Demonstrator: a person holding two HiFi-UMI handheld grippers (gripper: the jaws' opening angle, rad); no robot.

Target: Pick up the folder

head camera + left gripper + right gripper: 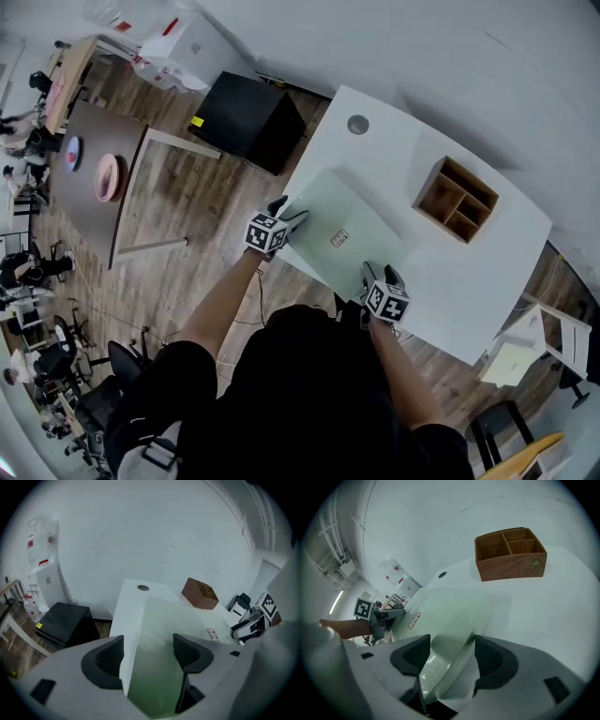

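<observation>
A pale green folder [347, 230] lies flat on the white table [487, 272], with a small label near its middle. My left gripper [291, 211] is at the folder's left near corner. In the left gripper view, the folder [173, 630] and the table's edge pass between the wide jaws of that gripper [147, 653], clear of both pads. My right gripper [382, 275] is at the near right corner. In the right gripper view, the folder's corner [445, 616] curls up between that gripper's [451, 654] spread jaws, and I see no squeeze on it.
A wooden compartment organizer [456, 199] stands on the table beyond the folder to the right. A round cable grommet [358, 124] sits at the table's far left corner. A black box [248, 120] is on the floor to the left of the table.
</observation>
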